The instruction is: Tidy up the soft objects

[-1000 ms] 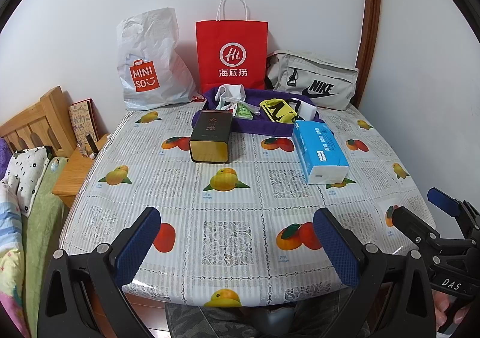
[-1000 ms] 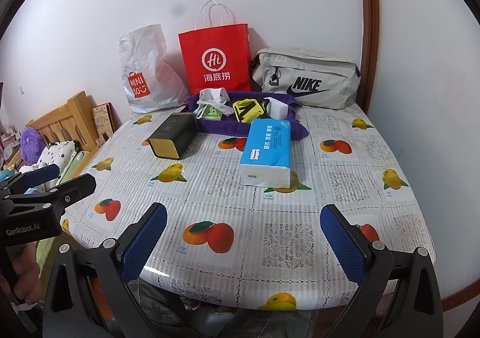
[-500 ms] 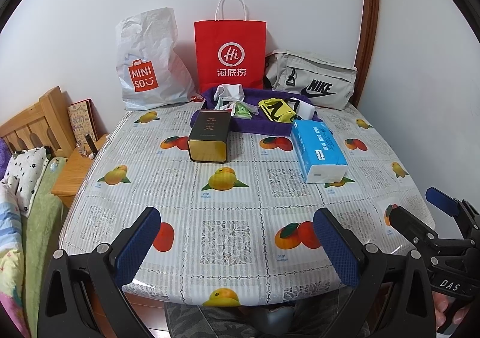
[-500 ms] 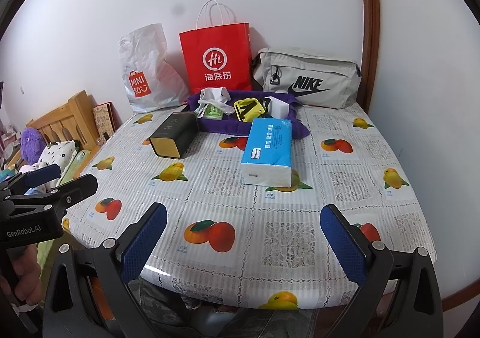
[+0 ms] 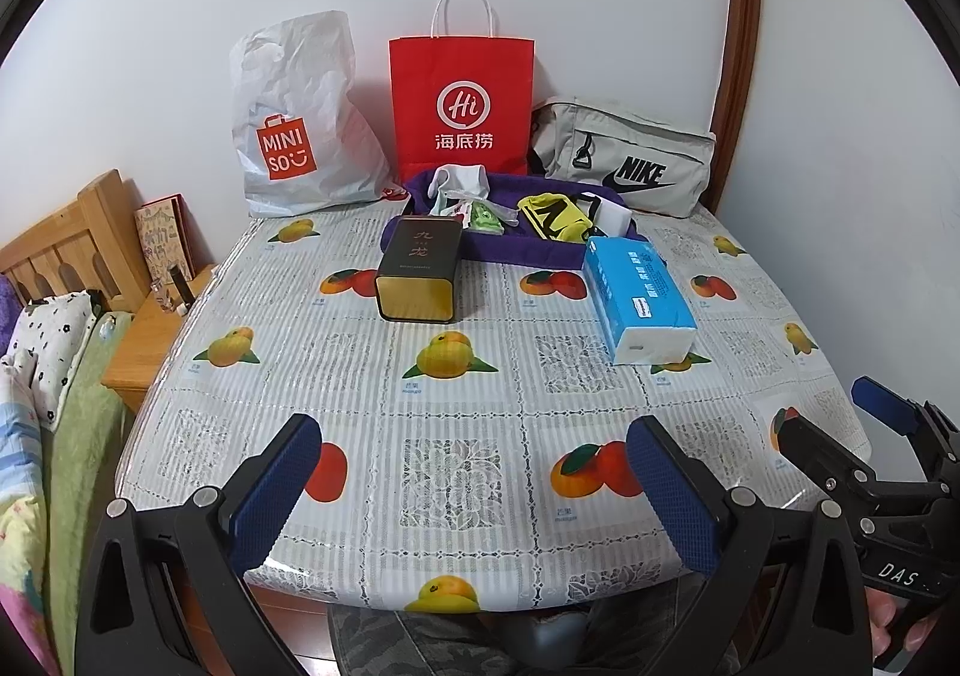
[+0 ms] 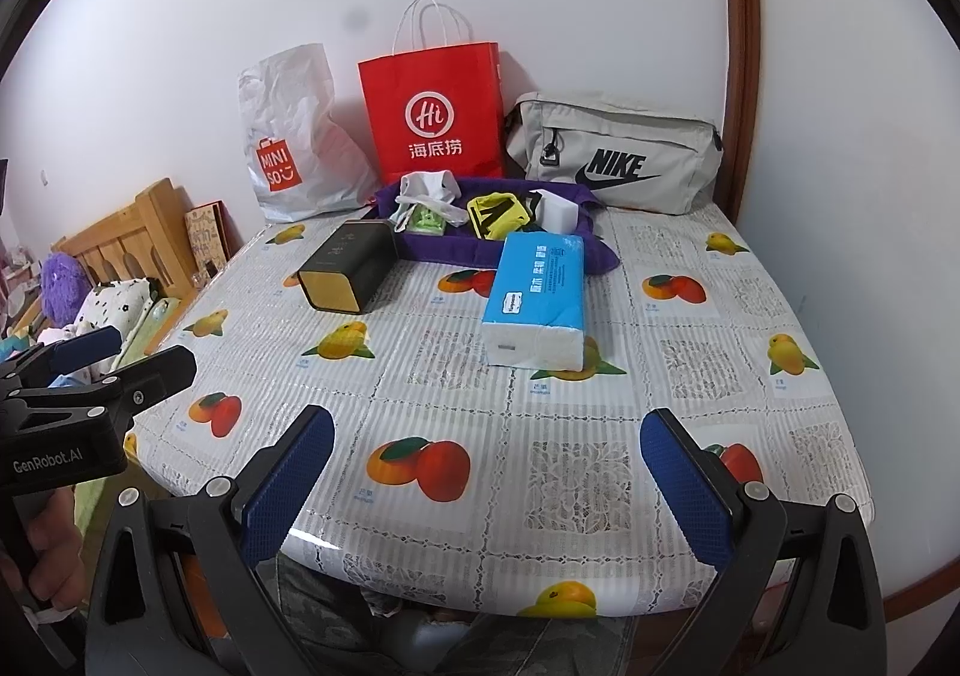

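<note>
We saw a table [image 5: 360, 376] under a fruit-print cloth. Along its far edge stood a white plastic bag [image 5: 300, 124], a red paper bag [image 5: 461, 106] and a grey pouch [image 5: 624, 160]. Nearer lay a purple tray [image 5: 528, 250], a dark tin [image 5: 420, 268] and a blue tissue pack [image 5: 636, 298].

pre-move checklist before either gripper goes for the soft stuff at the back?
1. Left hand-held gripper open, nothing held: ok.
2. Right hand-held gripper open, nothing held: ok.
3. Soft items sit on the purple cloth near the bags: ok.
4. Straight path to the cloth: not ok, black tin and blue tissue pack lie in front of it.
5. Both grippers off the table, at its near edge: ok.
6. Where the soft items should go: cannot tell.
</note>
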